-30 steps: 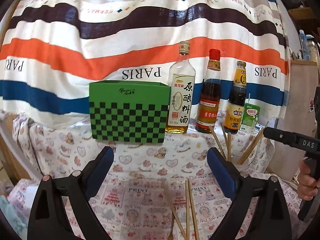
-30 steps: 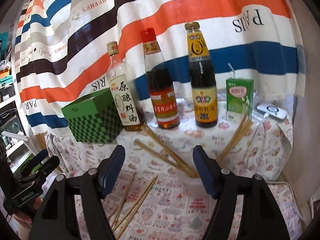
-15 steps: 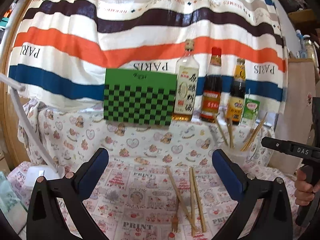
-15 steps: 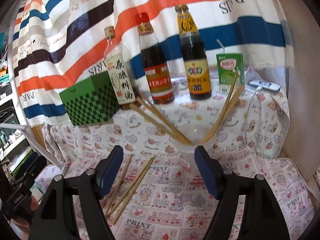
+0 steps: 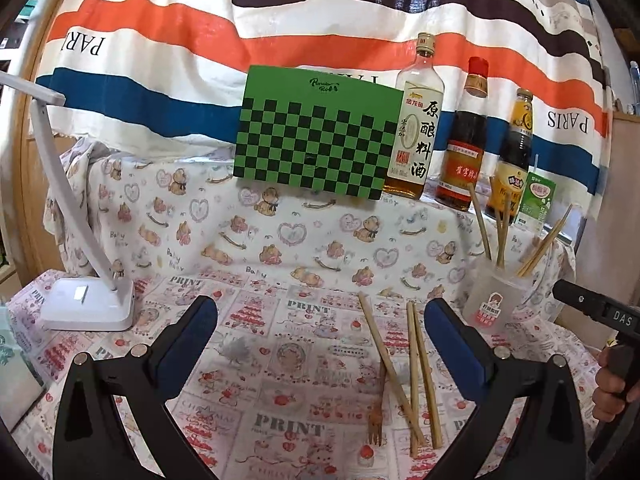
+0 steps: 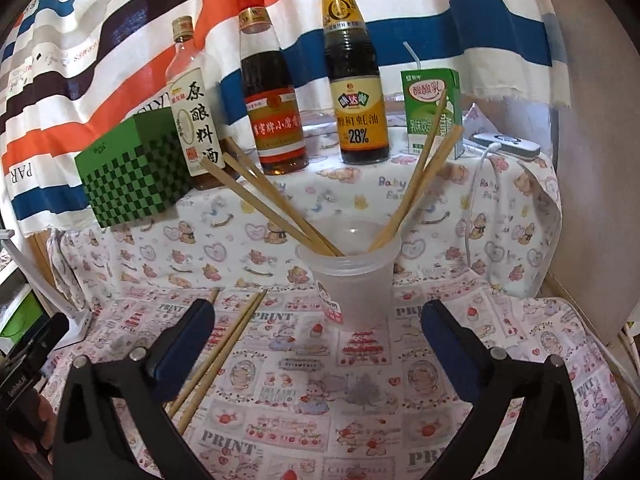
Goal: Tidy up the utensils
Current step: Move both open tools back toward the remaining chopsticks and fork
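Observation:
A frosted plastic cup (image 6: pixel 354 276) stands on the printed cloth and holds several wooden chopsticks (image 6: pixel 276 212); it also shows in the left wrist view (image 5: pixel 494 300). Loose chopsticks (image 5: pixel 418 372) and a small wooden fork (image 5: pixel 375 426) lie flat on the cloth, also seen in the right wrist view (image 6: pixel 218 356). My left gripper (image 5: pixel 320 338) is open and empty, above the cloth left of the loose chopsticks. My right gripper (image 6: pixel 318 334) is open and empty, just in front of the cup.
A green checkered box (image 5: pixel 316 136), three sauce bottles (image 5: pixel 460 144) and a green drink carton (image 5: pixel 536 200) stand on the raised shelf behind. A white desk lamp (image 5: pixel 88 304) sits at the left. A white cable (image 6: pixel 472 200) hangs at the right.
Both grippers have pulled back and lower from the shelf. The cup, the loose chopsticks and the lamp have come into fuller view. Both stay open.

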`<act>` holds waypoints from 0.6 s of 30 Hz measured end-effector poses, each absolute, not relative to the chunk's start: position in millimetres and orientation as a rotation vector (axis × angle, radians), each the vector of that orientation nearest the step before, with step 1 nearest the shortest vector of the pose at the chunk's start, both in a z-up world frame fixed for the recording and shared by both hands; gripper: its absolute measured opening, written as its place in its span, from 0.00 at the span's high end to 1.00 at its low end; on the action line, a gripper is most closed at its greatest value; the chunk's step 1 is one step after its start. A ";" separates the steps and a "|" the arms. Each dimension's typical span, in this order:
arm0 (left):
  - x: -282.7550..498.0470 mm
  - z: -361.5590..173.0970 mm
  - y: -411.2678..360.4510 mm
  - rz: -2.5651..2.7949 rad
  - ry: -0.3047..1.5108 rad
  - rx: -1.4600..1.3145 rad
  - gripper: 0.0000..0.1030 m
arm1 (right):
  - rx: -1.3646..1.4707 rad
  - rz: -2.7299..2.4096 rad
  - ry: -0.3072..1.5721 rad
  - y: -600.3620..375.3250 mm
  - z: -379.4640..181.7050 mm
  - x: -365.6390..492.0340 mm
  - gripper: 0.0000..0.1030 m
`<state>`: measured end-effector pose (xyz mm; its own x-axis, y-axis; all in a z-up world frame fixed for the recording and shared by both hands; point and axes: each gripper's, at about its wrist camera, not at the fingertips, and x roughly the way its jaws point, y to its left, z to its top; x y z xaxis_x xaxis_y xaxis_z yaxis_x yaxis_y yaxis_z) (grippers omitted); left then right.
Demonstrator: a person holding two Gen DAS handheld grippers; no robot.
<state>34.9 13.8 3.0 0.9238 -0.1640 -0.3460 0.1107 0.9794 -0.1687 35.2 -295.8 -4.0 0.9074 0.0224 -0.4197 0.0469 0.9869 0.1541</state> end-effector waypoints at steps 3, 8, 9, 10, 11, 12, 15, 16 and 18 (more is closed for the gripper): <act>32.4 4.3 15.3 -0.141 0.357 -0.143 0.00 | 0.109 -0.041 0.430 -288.7 -6.3 35.6 0.00; 34.2 2.0 12.8 -0.107 0.366 -0.120 0.00 | 0.098 -0.002 0.461 -280.9 -10.4 37.7 0.00; 35.3 0.6 11.4 -0.092 0.376 -0.115 0.00 | 0.092 0.000 0.462 -279.2 -10.9 37.7 0.00; 36.2 -0.3 10.0 -0.088 0.382 -0.108 0.00 | 0.088 0.002 0.462 -277.7 -11.4 37.5 0.00; 37.1 -1.1 8.3 -0.092 0.389 -0.099 0.00 | 0.083 0.003 0.464 -276.3 -12.2 37.5 0.00; 37.9 -1.7 6.7 -0.092 0.394 -0.092 0.00 | 0.081 0.004 0.469 -275.7 -12.9 38.2 0.00; 39.5 -3.6 4.6 -0.089 0.408 -0.082 0.00 | 0.088 0.005 0.488 -276.3 -15.3 40.7 0.00; 39.9 -4.1 4.7 -0.087 0.412 -0.084 0.00 | 0.090 0.004 0.495 -276.5 -16.5 41.7 0.00; 41.2 -4.7 6.5 -0.079 0.420 -0.091 0.00 | 0.085 -0.003 0.504 -275.4 -18.5 43.3 0.00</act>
